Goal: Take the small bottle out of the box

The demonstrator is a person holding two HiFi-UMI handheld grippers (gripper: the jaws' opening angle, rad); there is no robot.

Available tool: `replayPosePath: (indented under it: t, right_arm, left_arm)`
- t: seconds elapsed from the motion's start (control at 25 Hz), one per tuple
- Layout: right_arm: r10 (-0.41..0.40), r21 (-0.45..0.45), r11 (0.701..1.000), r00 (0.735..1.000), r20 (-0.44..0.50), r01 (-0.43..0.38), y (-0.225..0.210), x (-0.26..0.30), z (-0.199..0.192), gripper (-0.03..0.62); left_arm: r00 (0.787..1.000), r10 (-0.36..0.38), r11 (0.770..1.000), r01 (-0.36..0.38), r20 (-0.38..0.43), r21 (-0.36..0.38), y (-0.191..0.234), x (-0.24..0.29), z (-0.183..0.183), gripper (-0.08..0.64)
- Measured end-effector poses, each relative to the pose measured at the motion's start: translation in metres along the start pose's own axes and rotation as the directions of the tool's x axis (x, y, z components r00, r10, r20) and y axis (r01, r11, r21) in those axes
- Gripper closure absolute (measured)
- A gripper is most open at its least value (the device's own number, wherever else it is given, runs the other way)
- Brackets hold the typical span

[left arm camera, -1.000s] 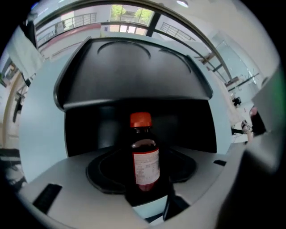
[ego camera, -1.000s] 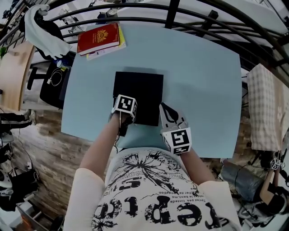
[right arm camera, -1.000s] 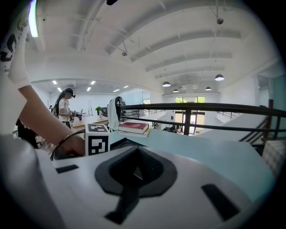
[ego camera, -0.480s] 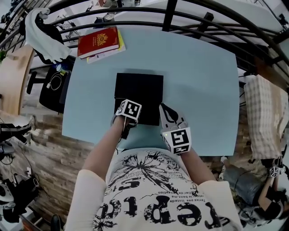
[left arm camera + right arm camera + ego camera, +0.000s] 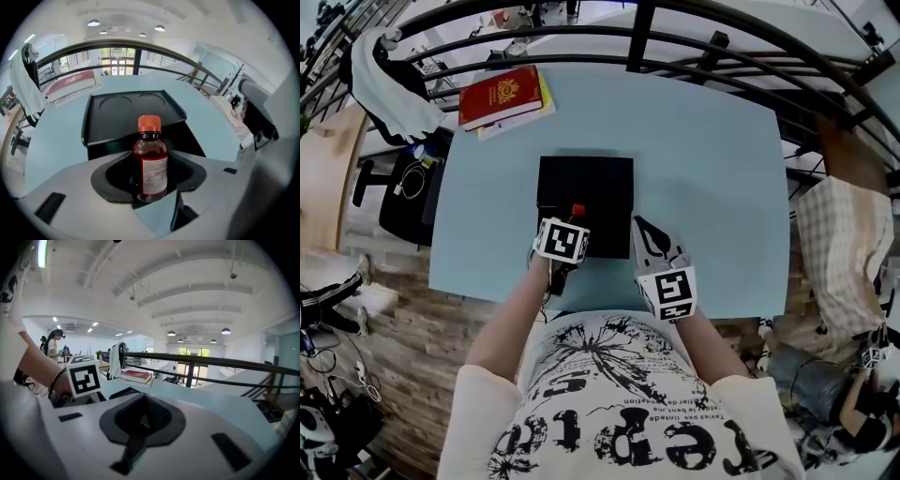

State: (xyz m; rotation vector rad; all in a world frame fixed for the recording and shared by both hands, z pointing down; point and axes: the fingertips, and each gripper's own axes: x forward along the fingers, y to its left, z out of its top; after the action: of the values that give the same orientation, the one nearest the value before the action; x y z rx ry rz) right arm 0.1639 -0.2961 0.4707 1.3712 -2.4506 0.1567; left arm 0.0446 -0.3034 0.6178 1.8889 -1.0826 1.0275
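Nearest the person, the right gripper has its jaws pressed together on nothing, just beside the near right corner of the black box. The left gripper is clamped on the body of the small brown bottle, which stands upright, orange cap up, over the box's near edge. The step looks like the lift-out: keep the bottle vertical and the squeeze even on its smooth labelled sides, then carry it clear of the box wall before setting it on the bare light-blue table, well short of the red book.
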Motion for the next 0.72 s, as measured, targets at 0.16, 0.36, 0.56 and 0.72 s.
replayPosePath:
  t: [0.16,0.36,0.56,0.72]
  right_arm:
    - [-0.023,-0.002,1.000,1.000,0.013,0.023,0.000,-0.005,0.003,0.580]
    - [-0.045,-0.009,0.999,0.998,0.039,0.046,-0.002,-0.014,0.014,0.580]
    - [-0.080,-0.024,0.996,0.990,0.115,0.084,-0.009,-0.023,0.037,0.580]
    - [-0.108,-0.023,0.993,0.977,0.182,0.114,-0.015,-0.036,0.056,0.580]
  left_arm:
    - [0.990,-0.012,0.998,0.003,0.141,0.064,-0.008,-0.033,0.024,0.328]
    - [0.930,0.013,0.984,-0.078,0.366,0.163,-0.017,-0.086,0.057,0.328]
    - [0.804,-0.003,0.964,-0.156,0.595,0.216,-0.031,-0.135,0.086,0.328]
    - [0.666,-0.058,0.955,-0.181,0.744,0.237,-0.047,-0.175,0.101,0.328]
